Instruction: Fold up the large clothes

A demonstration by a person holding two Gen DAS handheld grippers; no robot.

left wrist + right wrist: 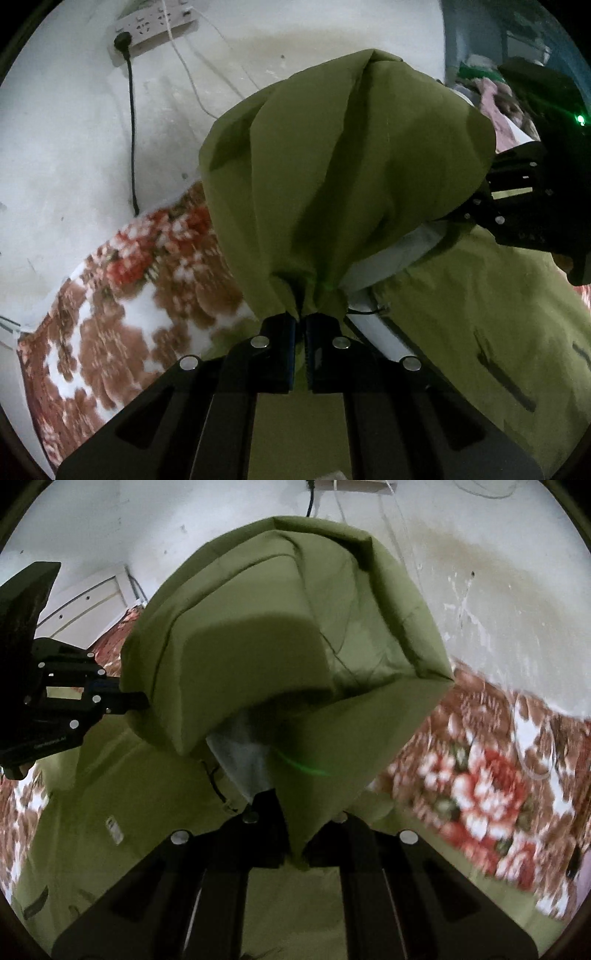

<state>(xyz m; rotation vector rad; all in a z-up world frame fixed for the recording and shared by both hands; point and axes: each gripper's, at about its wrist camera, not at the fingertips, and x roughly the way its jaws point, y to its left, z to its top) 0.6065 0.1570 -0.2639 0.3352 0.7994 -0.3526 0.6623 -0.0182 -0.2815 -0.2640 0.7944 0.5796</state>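
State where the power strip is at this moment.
In the left wrist view, the power strip sits upper left on the white wall, above the floral blanket, left of the green jacket.

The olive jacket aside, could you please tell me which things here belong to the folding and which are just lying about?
In the job:
olive jacket
left tongs
right tongs

Lying about:
floral blanket
power strip
black cable

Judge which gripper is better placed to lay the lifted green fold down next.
Neither clearly: left gripper and right gripper each have jaws shut on the green jacket, lifting one fold over the floral blanket. Both should move together.
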